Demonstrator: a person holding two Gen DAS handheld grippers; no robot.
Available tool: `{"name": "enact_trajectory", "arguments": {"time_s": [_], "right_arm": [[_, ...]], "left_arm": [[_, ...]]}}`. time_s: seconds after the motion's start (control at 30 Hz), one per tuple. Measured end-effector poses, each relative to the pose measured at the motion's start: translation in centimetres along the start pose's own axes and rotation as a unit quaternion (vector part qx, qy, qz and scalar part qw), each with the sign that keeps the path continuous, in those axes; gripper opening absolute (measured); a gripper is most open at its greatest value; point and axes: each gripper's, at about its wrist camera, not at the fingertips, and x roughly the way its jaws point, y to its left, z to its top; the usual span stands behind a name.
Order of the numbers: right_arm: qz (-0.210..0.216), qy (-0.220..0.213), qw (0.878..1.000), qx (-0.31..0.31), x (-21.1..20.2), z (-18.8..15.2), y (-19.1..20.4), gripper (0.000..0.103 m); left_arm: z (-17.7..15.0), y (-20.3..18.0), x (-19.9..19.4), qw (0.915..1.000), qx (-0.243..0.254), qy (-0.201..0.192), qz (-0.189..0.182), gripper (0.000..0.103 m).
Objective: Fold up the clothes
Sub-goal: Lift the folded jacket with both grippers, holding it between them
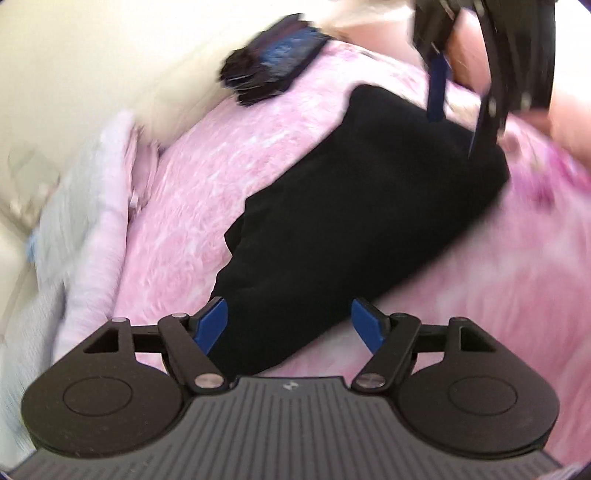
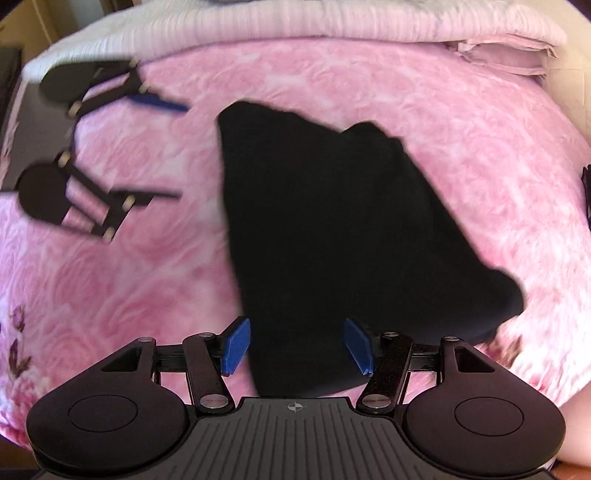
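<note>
Your left gripper and right gripper both hover over the black garment, jaws apart, gripping nothing.

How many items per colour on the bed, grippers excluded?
Black: 2, the black garment and a dark blurred object near the bed's edge
Pink: 1, the pink blanket
Pale pink/white: 1, the folded bedding pile
Total: 4
</note>
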Motion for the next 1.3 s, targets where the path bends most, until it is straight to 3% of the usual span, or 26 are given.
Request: {"name": "enact_trajectory", "arguments": {"time_s": [0.17, 0.23, 0.4, 0.5, 0.6, 0.73, 0.77, 0.8, 0.83, 0.87, 0.93, 1.0, 1.1, 1.17, 1.3], "right_arm": [[-0.048, 0.0, 0.996, -0.073, 2.1, -1.2, 4.9, 0.061], [-0.091, 0.002, 0.989, -0.113, 3.7, -2.2, 6.7, 0.061], [-0.206, 0.006, 0.947, -0.248, 7.1, -5.6, 9.5, 0.067], [-0.238, -0.002, 0.936, -0.26, 7.8, -6.3, 9.5, 0.069], [-0.255, 0.001, 0.932, -0.258, 8.5, -6.2, 8.5, 0.069], [-0.257, -0.003, 0.923, -0.288, 10.0, -6.6, 7.5, 0.069], [-0.247, -0.009, 0.926, -0.285, 9.8, -6.7, 7.1, 0.069], [-0.239, -0.017, 0.93, -0.277, 9.3, -6.7, 6.5, 0.067], [-0.231, -0.025, 0.935, -0.27, 8.7, -6.7, 6.0, 0.057], [-0.231, -0.034, 0.935, -0.267, 7.8, -6.7, 5.6, 0.051], [-0.236, -0.049, 0.935, -0.26, 6.1, -6.7, 4.8, 0.049], [-0.241, -0.053, 0.937, -0.247, 5.0, -6.7, 3.9, 0.049], [-0.255, -0.047, 0.931, -0.256, 5.3, -7.2, 4.5, 0.051], [-0.274, -0.038, 0.924, -0.265, 6.5, -7.5, 5.5, 0.058], [-0.313, -0.019, 0.915, -0.253, 9.6, -7.3, 6.8, 0.068]], "left_arm": [[-2.3, -1.6, 2.8, 0.9916, 0.127, 0.02, -0.012, 0.071], [-2.9, -1.9, 3.9, 0.9857, 0.166, 0.023, -0.015, 0.071], [-5.4, -2.5, 7.8, 0.964, 0.263, 0.027, -0.026, 0.071], [-6.0, -2.2, 9.2, 0.952, 0.306, -0.001, -0.014, 0.071], [-5.0, -1.5, 10.2, 0.9481, 0.317, -0.021, -0.001, 0.065], [-3.9, -0.8, 11.2, 0.945, 0.325, -0.031, -0.013, 0.068], [-3.7, -0.7, 11.4, 0.9441, 0.327, -0.033, -0.017, 0.068], [-3.5, -0.5, 11.6, 0.9433, 0.33, -0.034, -0.021, 0.065], [-3.3, -0.4, 11.8, 0.9423, 0.332, -0.036, -0.025, 0.053], [-3.0, -0.3, 12.0, 0.9414, 0.334, -0.038, -0.03, 0.047], [-2.6, 0.0, 12.3, 0.9407, 0.334, -0.043, -0.037, 0.042], [-2.1, -0.1, 11.8, 0.9453, 0.32, -0.049, -0.039, 0.041], [-2.1, -1.1, 11.9, 0.9475, 0.314, -0.043, -0.04, 0.041], [-2.8, -1.9, 11.4, 0.9473, 0.315, -0.047, -0.032, 0.043], [-3.9, -3.0, 11.1, 0.9386, 0.339, -0.066, 0.001, 0.057]]}}
